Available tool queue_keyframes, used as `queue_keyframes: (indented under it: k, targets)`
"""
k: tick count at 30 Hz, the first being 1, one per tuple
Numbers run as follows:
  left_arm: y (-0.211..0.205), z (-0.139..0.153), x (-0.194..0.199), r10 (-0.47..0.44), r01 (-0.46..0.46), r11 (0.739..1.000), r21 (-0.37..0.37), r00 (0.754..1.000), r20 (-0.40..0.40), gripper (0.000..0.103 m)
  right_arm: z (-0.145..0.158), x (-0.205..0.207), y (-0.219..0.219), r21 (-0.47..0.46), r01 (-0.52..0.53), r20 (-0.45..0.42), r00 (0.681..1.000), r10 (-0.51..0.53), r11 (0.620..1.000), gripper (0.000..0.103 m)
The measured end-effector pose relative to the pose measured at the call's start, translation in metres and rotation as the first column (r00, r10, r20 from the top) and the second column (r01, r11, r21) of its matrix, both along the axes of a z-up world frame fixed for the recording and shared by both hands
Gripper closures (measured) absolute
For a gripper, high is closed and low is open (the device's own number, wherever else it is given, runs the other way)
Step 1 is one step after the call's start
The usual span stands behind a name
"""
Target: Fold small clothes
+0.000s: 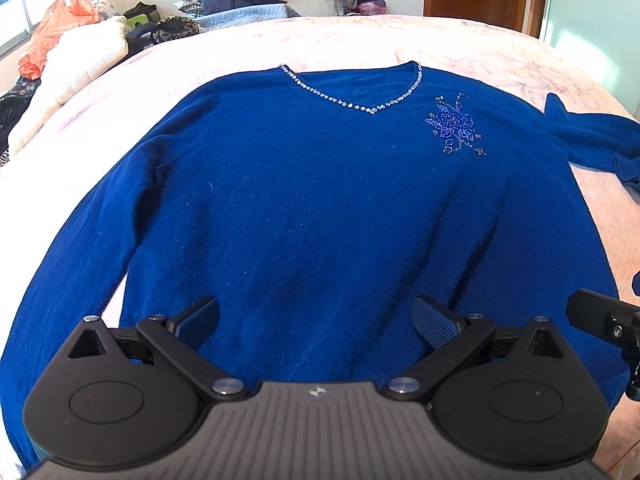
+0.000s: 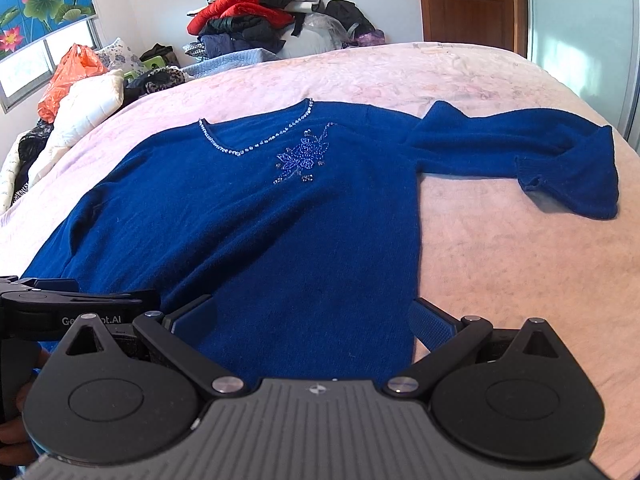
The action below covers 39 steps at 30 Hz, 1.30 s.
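A royal blue long-sleeved sweater (image 1: 312, 208) lies flat, front up, on a pink bed (image 1: 360, 40). It has a rhinestone V-neck (image 1: 360, 106) and a beaded flower (image 1: 454, 124). My left gripper (image 1: 316, 320) is open and empty over the hem. In the right wrist view the sweater (image 2: 260, 232) has its right sleeve (image 2: 540, 152) folded back on itself with the cuff showing. My right gripper (image 2: 312, 320) is open and empty over the hem's right part. The left gripper (image 2: 72, 312) shows at that view's left edge.
A heap of clothes (image 2: 256, 20) is piled against the far wall. An orange plastic bag (image 2: 68, 76) and white bedding (image 2: 88, 112) lie at the far left. A wooden door (image 2: 468, 0) stands at the back right. Bare bed shows right of the sweater (image 2: 520, 280).
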<state>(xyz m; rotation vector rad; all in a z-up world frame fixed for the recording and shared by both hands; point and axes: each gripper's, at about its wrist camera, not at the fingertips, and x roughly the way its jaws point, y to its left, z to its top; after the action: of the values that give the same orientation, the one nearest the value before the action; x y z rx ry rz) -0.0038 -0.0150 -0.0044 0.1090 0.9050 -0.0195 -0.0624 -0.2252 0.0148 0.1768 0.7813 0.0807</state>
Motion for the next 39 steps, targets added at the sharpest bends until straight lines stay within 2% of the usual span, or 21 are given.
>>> queue_keyframes:
  k: [9, 39]
  targets:
    - [0.0018, 0.0003, -0.0013, 0.015, -0.015, 1.0, 0.001, 1.0, 0.012, 0.0, 0.0003, -0.002, 0.0008, -0.03, 0.001, 0.024, 1.0, -0.001, 1.0, 0.0]
    - [0.0009, -0.001, -0.0005, 0.019, -0.019, 1.0, 0.009, 1.0, 0.003, 0.0, -0.0017, -0.0033, 0.0021, -0.035, -0.016, 0.041, 0.999, 0.018, 0.999, 0.0]
